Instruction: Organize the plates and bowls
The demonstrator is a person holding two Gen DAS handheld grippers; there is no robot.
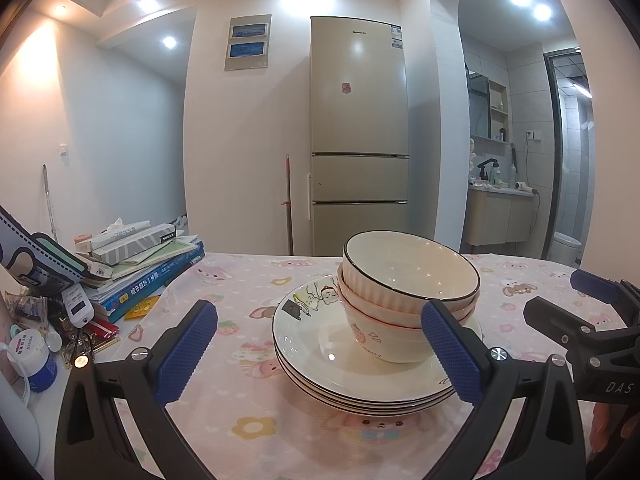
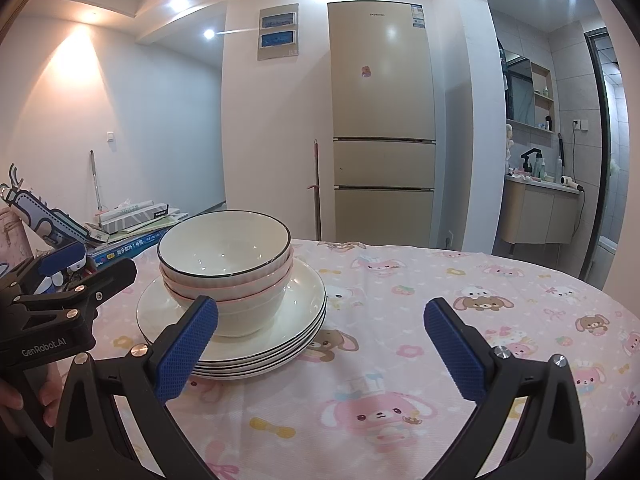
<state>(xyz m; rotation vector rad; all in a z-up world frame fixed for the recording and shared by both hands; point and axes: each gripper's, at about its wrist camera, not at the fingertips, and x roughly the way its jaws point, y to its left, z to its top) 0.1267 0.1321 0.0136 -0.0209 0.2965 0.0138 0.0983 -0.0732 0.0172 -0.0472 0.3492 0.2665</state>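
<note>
Basically sorted: nested bowls [image 1: 404, 300] sit on the stacked plates [image 1: 372, 384] mid-table, likely to save space, while left gripper [image 1: 320, 356] and right gripper [image 2: 320, 352] hover wide open, holding nothing.

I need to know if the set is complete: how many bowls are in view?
3 bowls, nested in one stack on the pile of plates: a black-rimmed ribbed one on top, a pink-rimmed one beneath, and a strawberry-printed one at the bottom. A thinner bowl could hide between them.
</note>
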